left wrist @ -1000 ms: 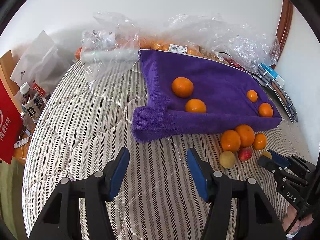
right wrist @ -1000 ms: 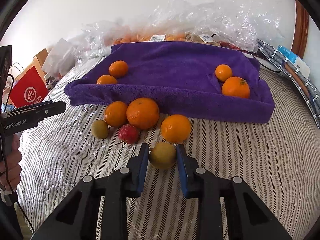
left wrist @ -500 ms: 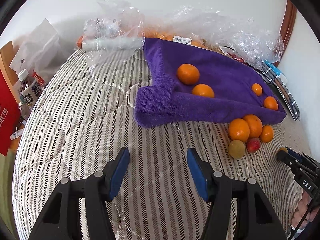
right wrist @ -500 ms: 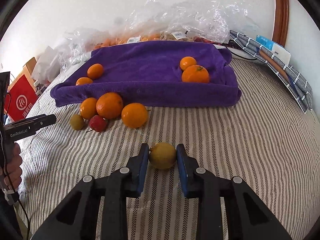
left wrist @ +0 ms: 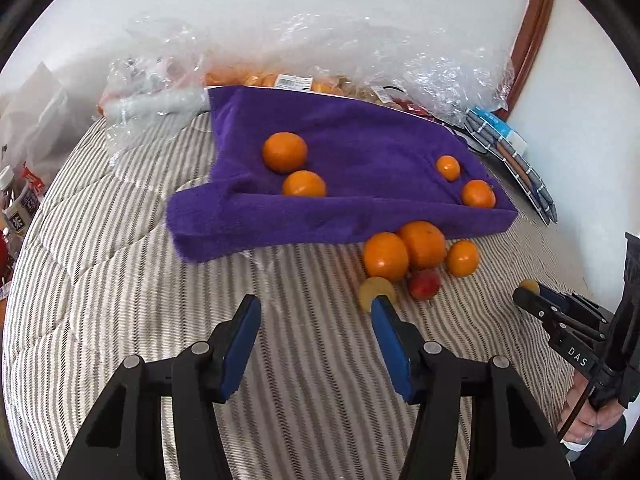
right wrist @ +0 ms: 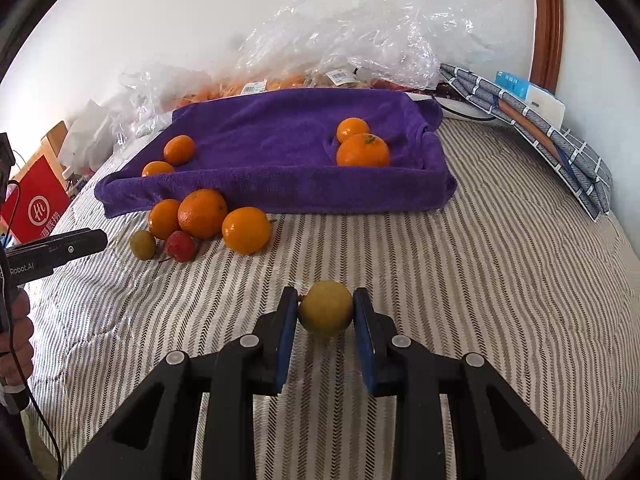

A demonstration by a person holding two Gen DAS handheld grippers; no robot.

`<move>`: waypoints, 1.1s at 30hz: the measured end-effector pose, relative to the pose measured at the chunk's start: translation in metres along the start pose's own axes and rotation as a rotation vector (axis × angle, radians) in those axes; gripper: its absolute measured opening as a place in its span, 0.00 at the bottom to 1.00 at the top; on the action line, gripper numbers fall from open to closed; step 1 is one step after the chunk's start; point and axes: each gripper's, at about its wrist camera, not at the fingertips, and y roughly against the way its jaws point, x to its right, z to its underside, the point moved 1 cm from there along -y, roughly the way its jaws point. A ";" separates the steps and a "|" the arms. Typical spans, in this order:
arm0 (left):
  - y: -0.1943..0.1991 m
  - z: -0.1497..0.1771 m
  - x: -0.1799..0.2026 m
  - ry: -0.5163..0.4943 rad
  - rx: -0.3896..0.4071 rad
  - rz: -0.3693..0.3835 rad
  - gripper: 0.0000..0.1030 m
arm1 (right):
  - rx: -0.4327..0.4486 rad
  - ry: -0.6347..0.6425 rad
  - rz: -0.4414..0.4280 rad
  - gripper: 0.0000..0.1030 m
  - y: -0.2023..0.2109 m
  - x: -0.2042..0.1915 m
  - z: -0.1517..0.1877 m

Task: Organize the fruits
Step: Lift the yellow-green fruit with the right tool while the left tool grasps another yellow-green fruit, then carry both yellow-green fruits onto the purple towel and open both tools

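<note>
Four oranges (right wrist: 362, 150) on the towel (right wrist: 280, 136); right gripper (right wrist: 325, 312) pinches a green fruit (right wrist: 325, 307), left gripper (left wrist: 316, 324) spread; probably five left at its front edge.

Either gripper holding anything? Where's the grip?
Right gripper pinches a yellow-green fruit across its two sides. Left gripper is open, holding nothing.

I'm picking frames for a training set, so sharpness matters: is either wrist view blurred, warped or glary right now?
Left wrist view: motion smear, worst on the yellow-green fruit by the left gripper and on the striped bedding. Right wrist view: sharper; the yellow fruit in the right gripper is crisp. Both views: fisheye bending with dark corners, and bright glints on the plastic bags.
</note>
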 end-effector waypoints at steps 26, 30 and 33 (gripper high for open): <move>0.006 -0.018 0.024 -0.032 0.025 -0.056 0.24 | 0.067 -0.032 0.053 0.27 0.019 0.034 -0.032; 0.014 -0.037 0.014 -0.003 0.060 -0.080 0.24 | 0.098 -0.038 0.040 0.27 0.018 0.031 -0.056; 0.016 -0.052 0.004 0.019 0.085 -0.100 0.24 | 0.114 -0.044 0.033 0.27 0.013 0.031 -0.073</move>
